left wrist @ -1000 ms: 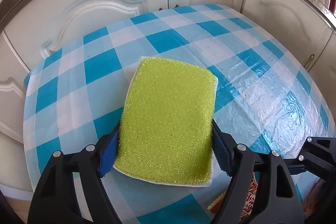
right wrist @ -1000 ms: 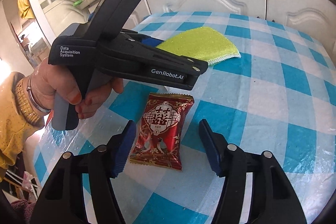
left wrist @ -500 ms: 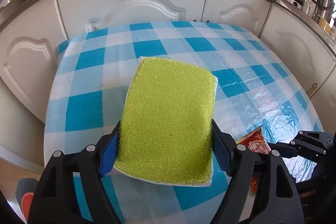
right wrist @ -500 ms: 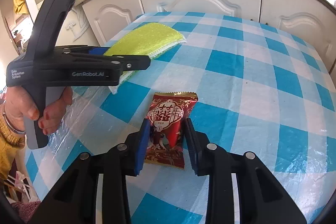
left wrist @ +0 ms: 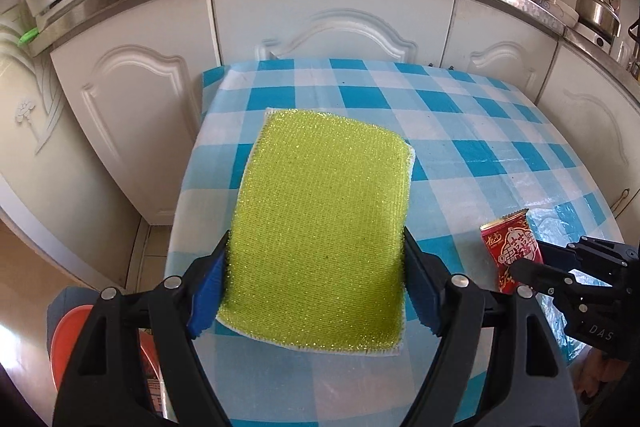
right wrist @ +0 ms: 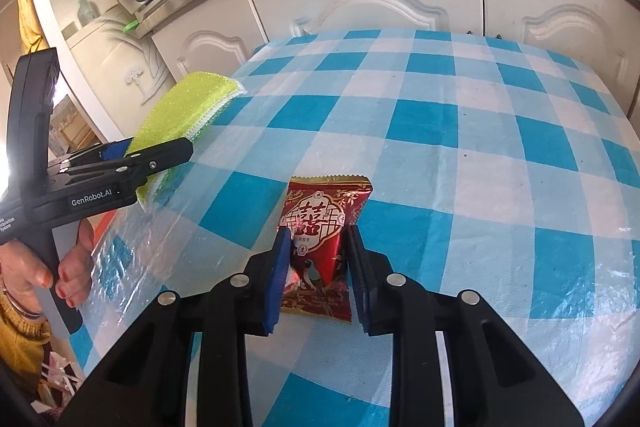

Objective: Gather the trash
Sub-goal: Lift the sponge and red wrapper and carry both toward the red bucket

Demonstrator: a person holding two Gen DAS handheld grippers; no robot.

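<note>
Ahead of the right claw (right wrist: 316,267), beyond the red wrapper (right wrist: 322,227) on which its jaws are closing, the checked counter (right wrist: 460,131) is seen bare up to the white cabinet doors (right wrist: 372,7), by which passage past the far edge is blocked. To its right the surface is likewise unoccupied. To its left the way is narrowed by the left claw (left wrist: 316,291) and the green sponge (left wrist: 324,227) clamped in it. Left of the left claw, open floor (left wrist: 24,267) and an orange bin (left wrist: 68,339) are seen below the counter's edge.
</note>
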